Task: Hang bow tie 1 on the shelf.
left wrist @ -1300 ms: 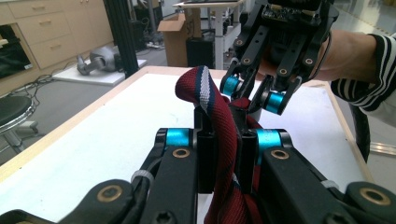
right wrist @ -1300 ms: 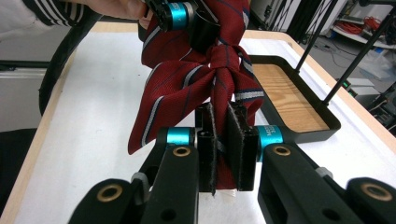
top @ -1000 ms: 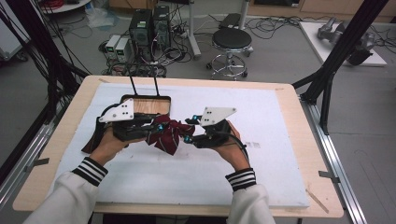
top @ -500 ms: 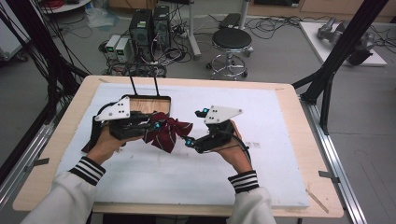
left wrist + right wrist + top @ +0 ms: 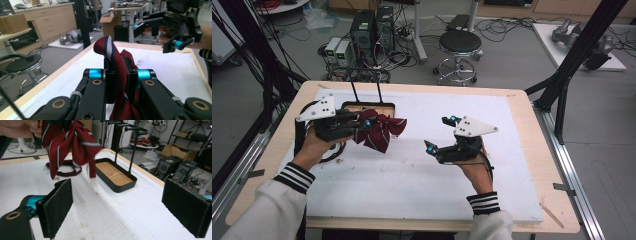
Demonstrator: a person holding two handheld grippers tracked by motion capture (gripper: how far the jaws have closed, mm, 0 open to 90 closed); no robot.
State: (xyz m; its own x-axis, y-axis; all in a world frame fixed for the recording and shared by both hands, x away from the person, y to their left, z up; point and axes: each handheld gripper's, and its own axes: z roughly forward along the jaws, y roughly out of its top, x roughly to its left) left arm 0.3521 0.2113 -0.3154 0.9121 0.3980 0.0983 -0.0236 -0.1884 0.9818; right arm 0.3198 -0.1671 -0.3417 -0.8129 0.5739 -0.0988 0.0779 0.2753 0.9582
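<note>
A dark red bow tie (image 5: pixel 379 132) with white and navy stripes is held above the worktop (image 5: pixel 422 175), just in front of a black tray (image 5: pixel 362 106) with a wooden floor. In the left gripper view the fabric (image 5: pixel 117 75) is seen pinched between the two black jaws of the left tool (image 5: pixel 117 75), which are closed tightly on it; a folded striped loop rises above the jaw tips. In the right gripper view the bow (image 5: pixel 68 143) is seen hanging from the upper left, with a dark red strap loop (image 5: pixel 65 171) lying on the white worktop surface (image 5: pixel 120 215) beneath it and a white tab dangling from the bow down to the surface. The tray (image 5: pixel 113 176) is seen just beside the bow, with two black upright posts (image 5: pixel 132 147) rising from its far edge.

The left tool (image 5: pixel 362 125) is gripped by the left hand (image 5: pixel 314 145) at the left side of the worktop. The right tool (image 5: pixel 439 135) is held by the right hand (image 5: pixel 474 167) well apart from the bow, to its right. Its jaws are spread wide, with nothing between them; the padded fingers (image 5: pixel 58 206) are seen far apart in the right gripper view, above bare worktop. Striped cuffs are seen on both sleeves. A stool (image 5: pixel 460 42) and computer cases (image 5: pixel 372 27) stand on the floor beyond the worktop.
</note>
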